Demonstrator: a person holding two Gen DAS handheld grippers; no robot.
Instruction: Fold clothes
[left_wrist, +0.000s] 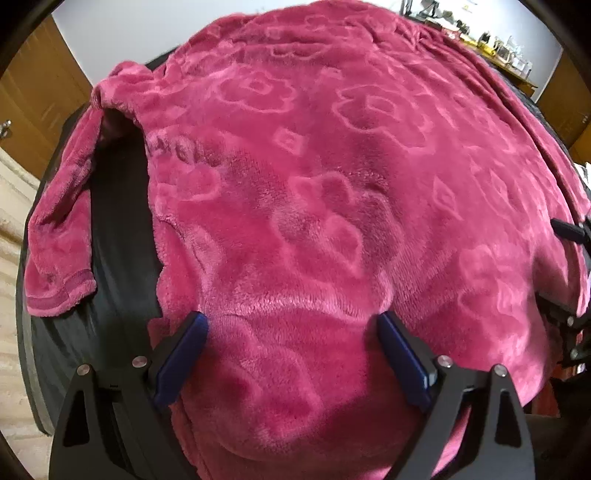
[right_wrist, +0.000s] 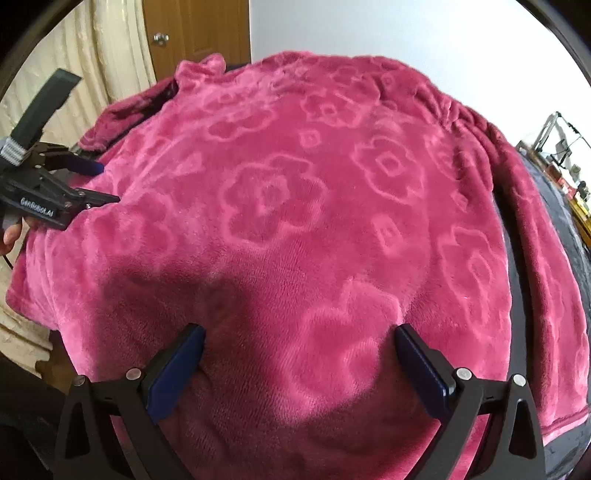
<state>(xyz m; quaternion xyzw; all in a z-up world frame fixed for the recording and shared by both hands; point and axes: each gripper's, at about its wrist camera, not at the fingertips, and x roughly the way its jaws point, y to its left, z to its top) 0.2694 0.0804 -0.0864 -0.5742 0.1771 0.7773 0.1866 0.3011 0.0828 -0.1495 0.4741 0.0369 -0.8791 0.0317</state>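
Observation:
A pink fleece garment (left_wrist: 332, 184) (right_wrist: 295, 221) with embossed flowers lies spread flat over a dark surface (left_wrist: 122, 229). One sleeve (left_wrist: 59, 240) hangs down its left side, apart from the body. My left gripper (left_wrist: 291, 325) is open, its blue pads resting on the near part of the garment with fleece lying loose between them. My right gripper (right_wrist: 299, 334) is open too, astride the fleece further right. Each gripper shows in the other's view: the left gripper (right_wrist: 105, 184) at the garment's left edge, the right gripper (left_wrist: 561, 269) at its right edge.
The dark surface (right_wrist: 569, 229) shows as a strip past the garment's right side. A wooden door with a knob (right_wrist: 160, 38) and cream fabric (right_wrist: 92, 62) stand to the left. A cluttered shelf (left_wrist: 498, 48) is at the far right. A hand (right_wrist: 11, 232) holds the left gripper.

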